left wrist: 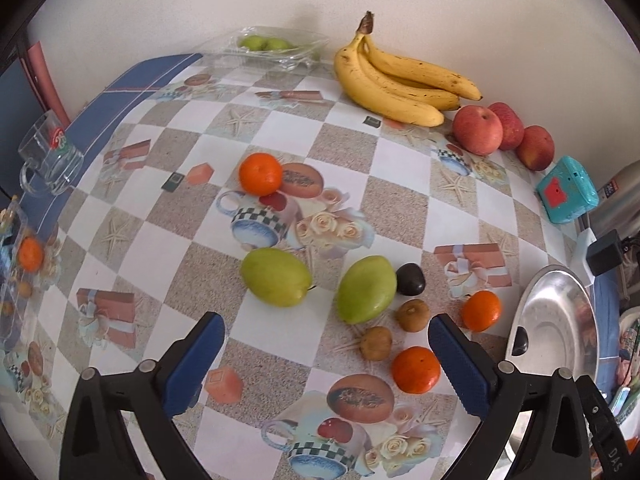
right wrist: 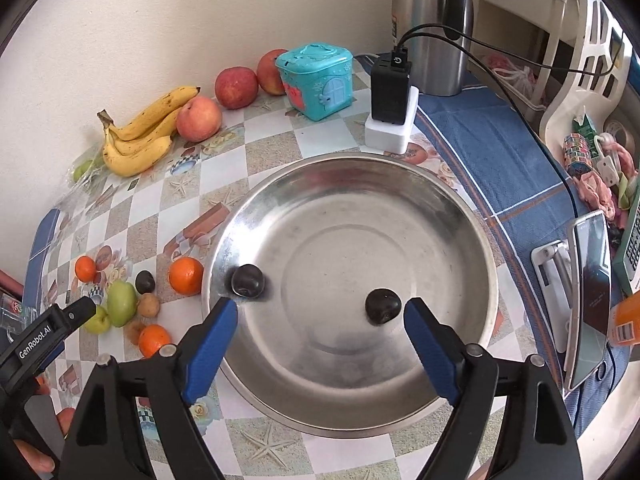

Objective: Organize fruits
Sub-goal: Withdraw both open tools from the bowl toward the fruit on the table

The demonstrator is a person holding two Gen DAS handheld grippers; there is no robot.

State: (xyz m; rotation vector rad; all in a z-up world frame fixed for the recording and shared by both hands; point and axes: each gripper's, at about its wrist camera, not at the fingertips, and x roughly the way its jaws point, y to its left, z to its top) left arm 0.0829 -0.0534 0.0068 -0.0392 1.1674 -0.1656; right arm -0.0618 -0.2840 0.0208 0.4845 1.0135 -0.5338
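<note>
Dark plum point(right wrist: 383, 306) in steel bowl point(right wrist: 460, 216), between released right claw point(right wrist: 320, 320) tips, untouched.

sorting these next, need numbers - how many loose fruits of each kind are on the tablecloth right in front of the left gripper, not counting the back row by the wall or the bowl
Oranges: 3
Green fruits: 2
Small brown fruits: 2
Dark plum: 1
Total: 8
</note>
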